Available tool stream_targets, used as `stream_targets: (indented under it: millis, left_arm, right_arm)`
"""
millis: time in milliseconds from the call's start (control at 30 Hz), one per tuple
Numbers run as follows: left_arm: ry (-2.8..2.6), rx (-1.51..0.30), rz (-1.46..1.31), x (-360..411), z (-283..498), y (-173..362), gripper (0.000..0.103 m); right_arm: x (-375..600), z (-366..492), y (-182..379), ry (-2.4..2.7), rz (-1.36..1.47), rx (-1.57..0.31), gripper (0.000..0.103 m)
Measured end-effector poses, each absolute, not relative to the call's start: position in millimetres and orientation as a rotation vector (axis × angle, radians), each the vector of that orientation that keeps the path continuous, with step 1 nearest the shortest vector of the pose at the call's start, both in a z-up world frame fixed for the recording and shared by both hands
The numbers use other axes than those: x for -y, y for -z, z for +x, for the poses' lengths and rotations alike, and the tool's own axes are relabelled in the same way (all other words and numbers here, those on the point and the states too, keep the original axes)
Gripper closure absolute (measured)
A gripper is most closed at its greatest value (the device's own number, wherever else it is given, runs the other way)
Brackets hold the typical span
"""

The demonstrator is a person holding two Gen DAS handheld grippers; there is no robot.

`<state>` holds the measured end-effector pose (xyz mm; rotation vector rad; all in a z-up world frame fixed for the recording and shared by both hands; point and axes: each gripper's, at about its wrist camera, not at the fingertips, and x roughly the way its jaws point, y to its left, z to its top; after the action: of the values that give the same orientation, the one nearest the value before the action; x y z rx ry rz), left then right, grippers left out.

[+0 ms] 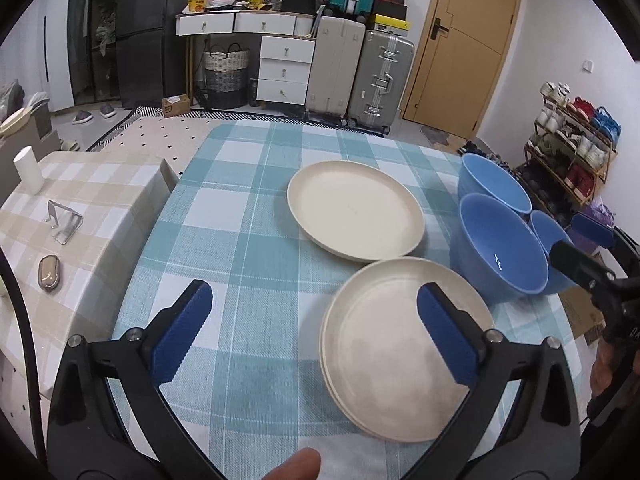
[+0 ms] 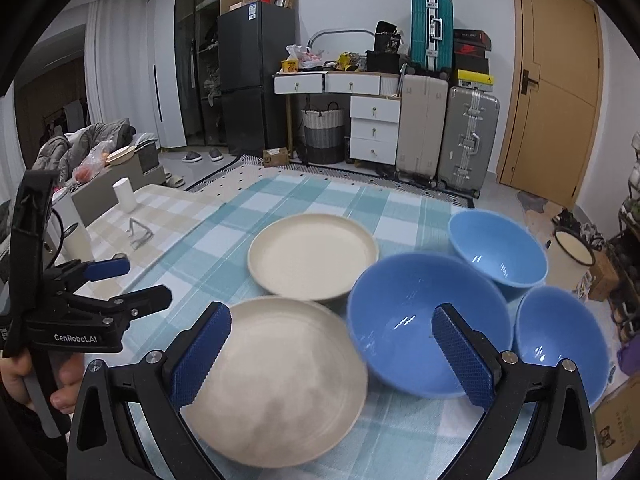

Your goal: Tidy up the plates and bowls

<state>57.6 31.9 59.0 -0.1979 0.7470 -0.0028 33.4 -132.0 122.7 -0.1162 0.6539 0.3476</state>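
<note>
On your checked worktop (image 1: 248,240) — two cream plates (image 1: 354,210) (image 1: 400,348), three blue bowls (image 2: 428,320) beside them. Your left tool (image 1: 312,332) and right tool (image 2: 332,352) — both spread apart, holding nothing.

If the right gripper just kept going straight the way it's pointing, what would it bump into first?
Probably the big blue bowl. The right gripper has open, empty jaws, and that bowl lies right ahead between them, beside the near cream plate. Depth is hard to judge through the fisheye.
</note>
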Motion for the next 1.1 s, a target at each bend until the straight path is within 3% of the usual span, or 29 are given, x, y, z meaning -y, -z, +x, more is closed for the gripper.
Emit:
stream_targets:
  millis: [567,1100]
  left_arm:
    - [-0.073,-0.749,-0.239,-50,123,-72,0.001]
    - [-0.118,-0.826,-0.293,-72,175,-44,0.001]
  right_arm:
    - [133,132,-139,-0.427,-0.090,-0.704,0.001]
    - [102,210,-139,-0.476,-0.114,-0.810,0.001]
